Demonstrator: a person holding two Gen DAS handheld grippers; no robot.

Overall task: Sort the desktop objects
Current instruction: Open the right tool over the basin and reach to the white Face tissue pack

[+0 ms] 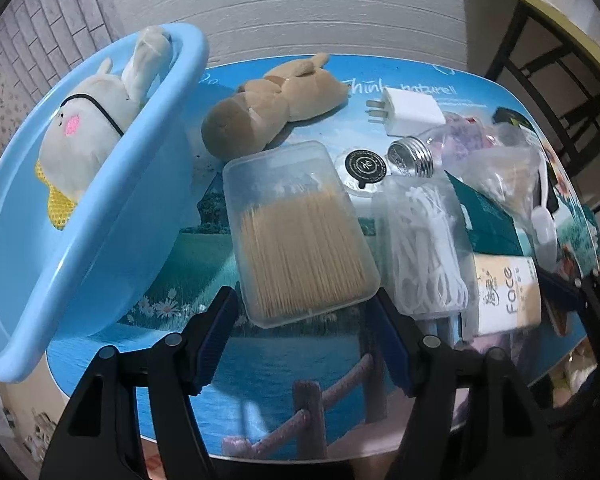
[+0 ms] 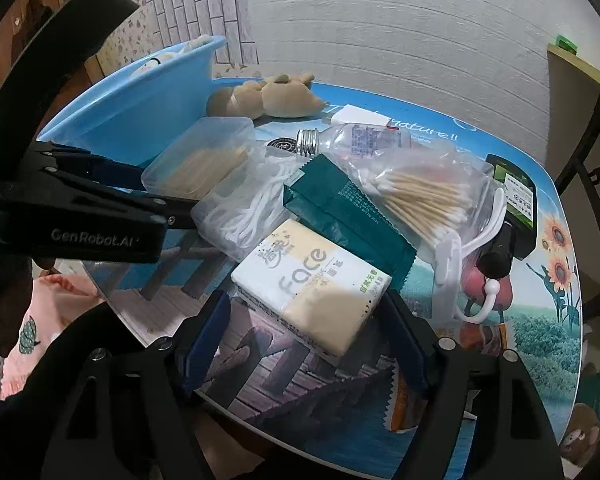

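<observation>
Both stand open, nothing held — left gripper (image 1: 306, 334) straddling clear rectangular plastic toothpick box (image 1: 300, 228), right gripper (image 2: 306, 344) white-and-cream tissue pack (image 2: 312, 292); centre each before closing.

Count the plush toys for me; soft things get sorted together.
2: a white plush inside the blue basin, a brown plush on the table beside it. Others may be hidden.

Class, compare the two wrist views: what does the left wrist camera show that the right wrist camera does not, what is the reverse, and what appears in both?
Only the left wrist view: the white plush toy's pink-cheeked face inside the blue basin.

Only the right wrist view: the white hook and the left gripper from the side.

Both: toothpick box, tissue pack, brown plush toy, bottle.
</observation>
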